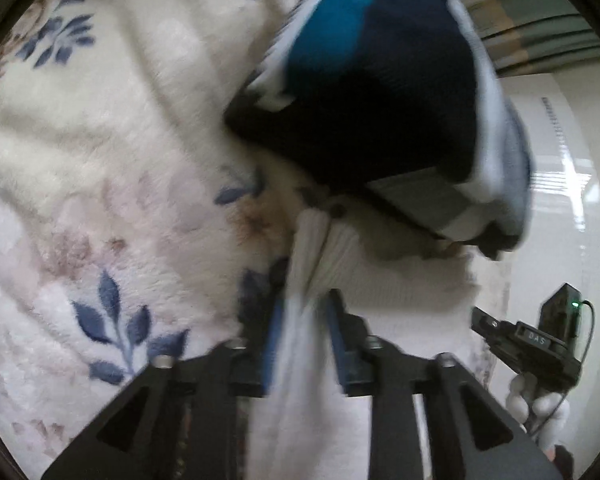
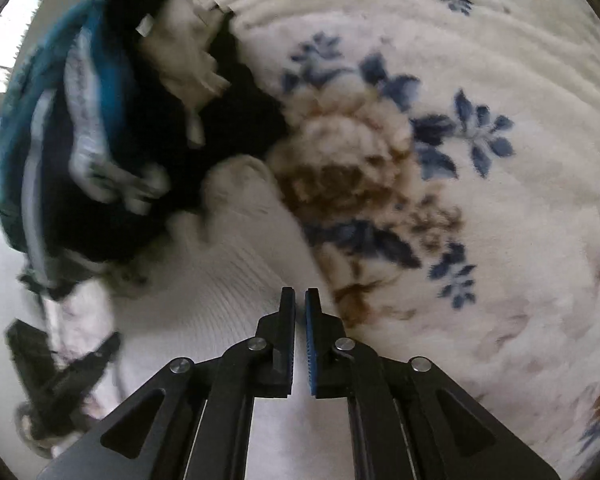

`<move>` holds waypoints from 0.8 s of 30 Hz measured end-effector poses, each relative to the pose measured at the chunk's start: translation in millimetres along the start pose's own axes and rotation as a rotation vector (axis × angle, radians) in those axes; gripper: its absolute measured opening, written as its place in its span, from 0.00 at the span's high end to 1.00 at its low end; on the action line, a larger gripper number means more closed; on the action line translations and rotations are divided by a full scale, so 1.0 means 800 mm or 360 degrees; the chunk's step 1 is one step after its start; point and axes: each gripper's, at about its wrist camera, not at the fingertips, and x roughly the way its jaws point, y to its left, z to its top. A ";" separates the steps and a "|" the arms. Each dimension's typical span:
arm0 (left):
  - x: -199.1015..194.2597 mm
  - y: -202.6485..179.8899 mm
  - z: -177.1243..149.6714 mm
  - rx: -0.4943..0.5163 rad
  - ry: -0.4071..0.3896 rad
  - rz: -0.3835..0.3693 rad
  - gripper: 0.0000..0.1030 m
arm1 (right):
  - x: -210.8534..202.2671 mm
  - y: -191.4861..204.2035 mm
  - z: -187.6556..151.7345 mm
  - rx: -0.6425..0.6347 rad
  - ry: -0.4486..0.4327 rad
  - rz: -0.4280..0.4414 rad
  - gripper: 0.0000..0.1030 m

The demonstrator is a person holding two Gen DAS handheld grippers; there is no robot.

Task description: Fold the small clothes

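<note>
Left tool clamped on a bunched fold of the white garment, lying on the floral blanket beside the dark blue-and-teal clothes pile; right tool nearly together, apparently empty. Likely slip of the thin white fold, or snagging the pile; "DAS" legible on the right tool's body.

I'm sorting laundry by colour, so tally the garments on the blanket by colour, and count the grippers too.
White ribbed garment: 1
Dark navy, teal and white garment: 1
Grippers: 2, left gripper and right gripper
Floral blanket: 1
Total: 5
</note>
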 end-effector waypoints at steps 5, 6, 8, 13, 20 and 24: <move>0.021 -0.019 0.005 0.0121 0.0043 0.0020 0.62 | -0.005 0.007 0.008 -0.0083 0.0013 0.0095 0.47; 0.027 -0.024 0.005 0.0155 0.0041 0.0055 0.76 | 0.001 0.008 0.010 -0.0094 0.0042 0.0081 0.47; 0.028 -0.033 0.007 0.0188 0.0019 0.0089 0.92 | 0.006 0.014 0.010 -0.0141 0.0037 0.0089 0.82; 0.007 -0.013 0.028 0.0078 -0.0104 0.0125 0.93 | -0.015 0.024 0.024 -0.0138 -0.0133 0.0078 0.96; 0.037 0.021 0.039 -0.0052 0.0035 0.0115 0.88 | 0.042 0.010 0.067 -0.0144 0.0008 -0.0103 0.96; 0.000 0.020 0.024 -0.0071 0.0056 -0.0015 0.73 | 0.021 0.008 0.066 -0.0176 0.0079 0.0029 0.79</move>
